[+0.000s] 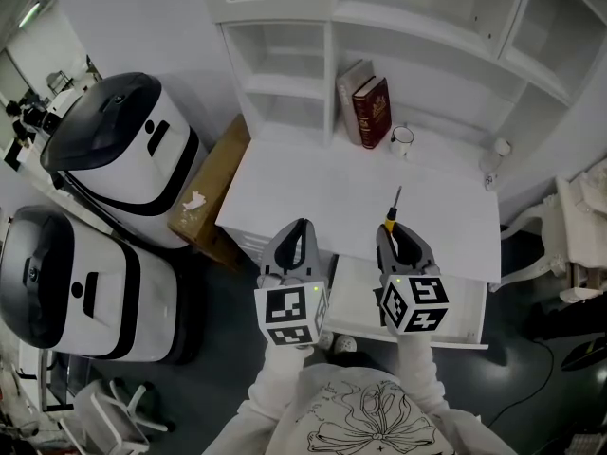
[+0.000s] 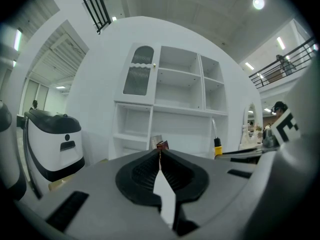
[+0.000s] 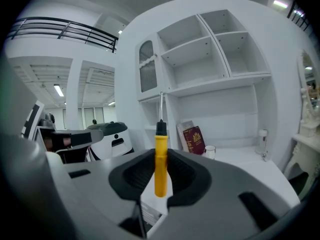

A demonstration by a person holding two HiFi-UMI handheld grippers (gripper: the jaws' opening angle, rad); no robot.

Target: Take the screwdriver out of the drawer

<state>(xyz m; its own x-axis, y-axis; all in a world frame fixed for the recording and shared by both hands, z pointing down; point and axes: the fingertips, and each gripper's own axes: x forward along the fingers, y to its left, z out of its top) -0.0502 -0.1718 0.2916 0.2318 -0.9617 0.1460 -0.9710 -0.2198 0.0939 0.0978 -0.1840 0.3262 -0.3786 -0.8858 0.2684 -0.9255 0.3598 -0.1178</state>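
Currently right gripper (image 3: 160, 153) jaws pinch yellow-handled screwdriver (image 3: 160, 166); left gripper (image 2: 160, 156) jaws closed, empty. Narrow pinch: screwdriver may pivot between jaws and drop.

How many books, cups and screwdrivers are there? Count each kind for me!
Books: 2 (grey book, red book)
Cups: 1 (white cup)
Screwdrivers: 1 (yellow screwdriver)
Total: 4

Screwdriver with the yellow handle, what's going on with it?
A person has a gripper in each hand. The right gripper is shut on the screwdriver by its yellow handle, holding it up over the open drawer at the front of the white desk. The left gripper is shut and empty beside it.
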